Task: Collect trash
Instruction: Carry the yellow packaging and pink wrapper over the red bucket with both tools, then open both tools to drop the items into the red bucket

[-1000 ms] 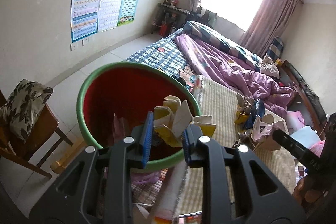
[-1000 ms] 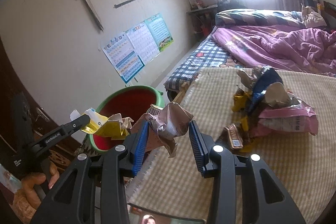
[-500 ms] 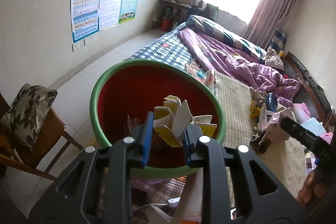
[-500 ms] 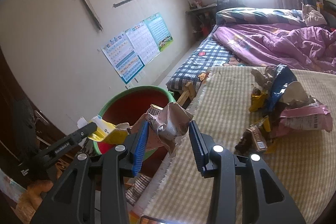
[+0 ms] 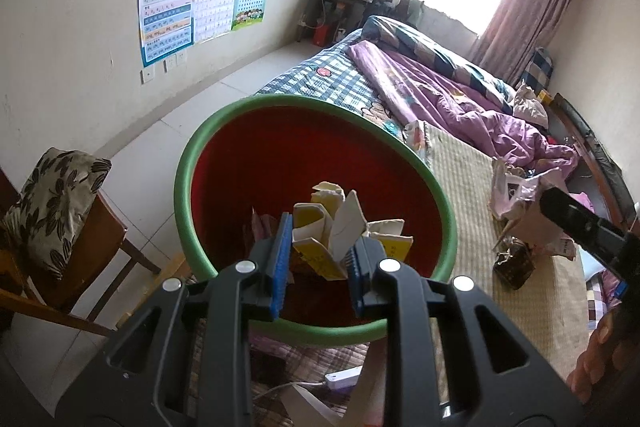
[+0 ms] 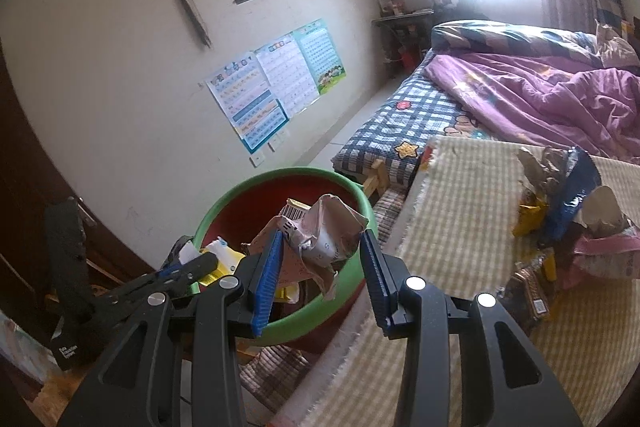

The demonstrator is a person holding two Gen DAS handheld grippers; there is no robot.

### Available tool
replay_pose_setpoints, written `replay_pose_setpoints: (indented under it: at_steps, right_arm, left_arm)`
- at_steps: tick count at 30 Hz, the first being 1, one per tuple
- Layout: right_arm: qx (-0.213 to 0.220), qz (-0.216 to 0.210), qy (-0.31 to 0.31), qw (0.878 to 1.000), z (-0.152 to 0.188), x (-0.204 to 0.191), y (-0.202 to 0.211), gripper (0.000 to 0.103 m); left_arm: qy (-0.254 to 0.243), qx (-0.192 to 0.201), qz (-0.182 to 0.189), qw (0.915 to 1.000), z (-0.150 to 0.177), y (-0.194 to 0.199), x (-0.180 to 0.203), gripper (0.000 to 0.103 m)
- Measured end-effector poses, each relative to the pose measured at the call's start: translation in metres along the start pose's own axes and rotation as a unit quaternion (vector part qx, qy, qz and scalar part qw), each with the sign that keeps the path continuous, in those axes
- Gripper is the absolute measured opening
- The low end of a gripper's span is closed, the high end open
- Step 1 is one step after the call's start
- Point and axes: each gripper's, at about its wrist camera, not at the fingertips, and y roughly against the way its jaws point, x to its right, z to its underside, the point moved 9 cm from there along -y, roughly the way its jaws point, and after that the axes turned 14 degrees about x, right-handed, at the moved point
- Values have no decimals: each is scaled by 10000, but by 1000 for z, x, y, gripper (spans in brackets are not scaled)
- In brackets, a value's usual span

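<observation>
the left tongs point(image 5: 318, 259) are closed down on a folded yellow and white carton scrap point(image 5: 332, 227), held right over the mouth of the red bin point(image 5: 280, 163) with the green rim. the right tongs point(image 6: 320, 263) stand about half open yet hold a crumpled pinkish wrapper point(image 6: 320, 235) pressed mostly against the left pad; whether the right pad touches it is hard to tell. that wrapper hangs over the bin's near right edge, not its middle.

risk, as i judge it: if the right tongs release here, the wrapper could catch the rim and fall to the floor, since it sits so close to the edge. the loose one-sided hold could also let it slip early.

more rubbish lies in a pile point(image 6: 560, 227) on the woven mat point(image 6: 460, 211) over the bed, to the right, well apart from the bin. the bin's bottom is hidden by the held scraps, so how full it is cannot be made out.
</observation>
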Motion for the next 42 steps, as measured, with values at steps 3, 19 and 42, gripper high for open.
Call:
replay_pose_setpoints:
  at_steps: [3,19,42]
  right_arm:
    - [-62,-31,-15,10000,4,-3,-5,39]
    - [-245,-146,218,9994,6,-17,-37,39]
    - [-4,27,-37,10000,-9,23,-3,51]
  left_arm:
    - [-16,-41,-36,10000,3,-2,-2,24]
    - [-35,-287,-106,9995,15,-20,-8,24]
    - [-15,-107,64,9999,10,-8,12,66]
